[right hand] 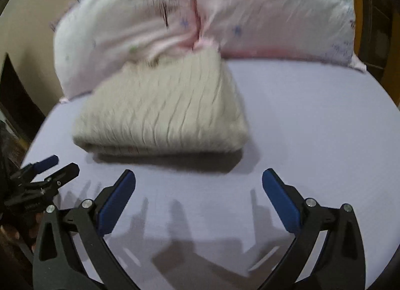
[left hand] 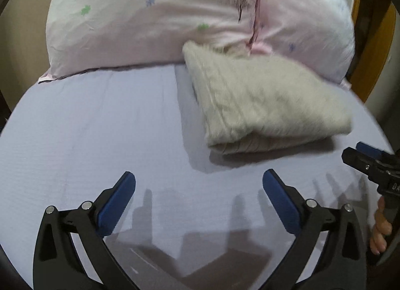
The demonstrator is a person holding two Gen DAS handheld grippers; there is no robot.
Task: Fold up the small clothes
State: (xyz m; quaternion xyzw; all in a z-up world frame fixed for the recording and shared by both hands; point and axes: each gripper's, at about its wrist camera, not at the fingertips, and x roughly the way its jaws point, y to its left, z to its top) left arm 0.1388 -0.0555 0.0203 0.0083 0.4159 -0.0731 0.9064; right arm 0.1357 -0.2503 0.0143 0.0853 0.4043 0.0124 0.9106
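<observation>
On the lavender bed sheet (left hand: 87, 127), seen by the left wrist camera, a cream knit garment (left hand: 265, 100) is found already folded into a thick rectangle, its far end touching the pink pillows (left hand: 150, 15). It lies right of centre, well clear of the left gripper (left hand: 198, 185), whose blue-padded fingers are spread wide with nothing between them. The right gripper (left hand: 362, 157) is caught at the right edge, just beside the garment's near right corner, not touching it; its jaws are seen side-on and appear parted. The folded edge is turned toward the camera, layers stacked. The long axis is judged to run from near right to far left, toward the pillow seam.

From the right wrist camera, blurred, the same garment (right hand: 162, 112) is placed left of centre, the fold edge nearest, far end against the pillows (right hand: 275, 10). The right gripper (right hand: 198, 185) is held above bare sheet (right hand: 312, 127), fingers apart, empty. The left gripper (right hand: 50, 165) is seen at the lower left, near the garment's near left corner, jaws parted.

Step judged: fold finished or nearly so, both tools released. Next move likely calls for a final tidy or a fresh item; none is visible.
</observation>
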